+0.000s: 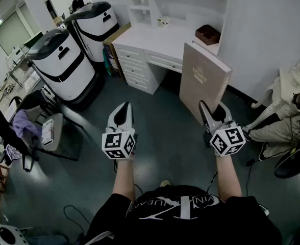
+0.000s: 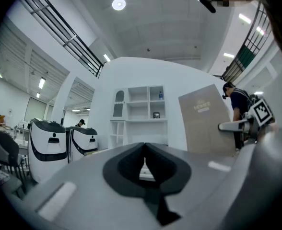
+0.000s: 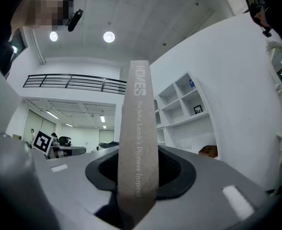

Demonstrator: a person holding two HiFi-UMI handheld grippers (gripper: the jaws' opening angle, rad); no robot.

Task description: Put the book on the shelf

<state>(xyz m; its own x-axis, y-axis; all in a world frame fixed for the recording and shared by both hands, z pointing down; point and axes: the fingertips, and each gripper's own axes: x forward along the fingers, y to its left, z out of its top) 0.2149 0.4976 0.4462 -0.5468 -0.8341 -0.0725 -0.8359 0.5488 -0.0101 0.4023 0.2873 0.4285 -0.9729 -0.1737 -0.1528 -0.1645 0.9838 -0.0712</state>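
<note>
A large beige hardcover book [image 1: 203, 80] stands upright in the air in front of the white desk [image 1: 160, 37], below its shelf unit [image 1: 155, 4]. My right gripper [image 1: 214, 107] is shut on the book's lower edge. In the right gripper view the spine [image 3: 138, 128] rises between the jaws, with the shelves [image 3: 184, 104] behind it to the right. My left gripper [image 1: 122, 109] hangs empty to the left of the book, jaws together. In the left gripper view the book [image 2: 205, 119] is at the right and the shelves [image 2: 141, 104] are straight ahead.
Two white-and-black machines [image 1: 63, 65] [image 1: 94, 24] stand left of the desk. A brown box [image 1: 207, 34] sits on the desk's right end. A seated person [image 1: 293, 111] is at the right edge. A chair [image 1: 48, 131] and clutter are at the left.
</note>
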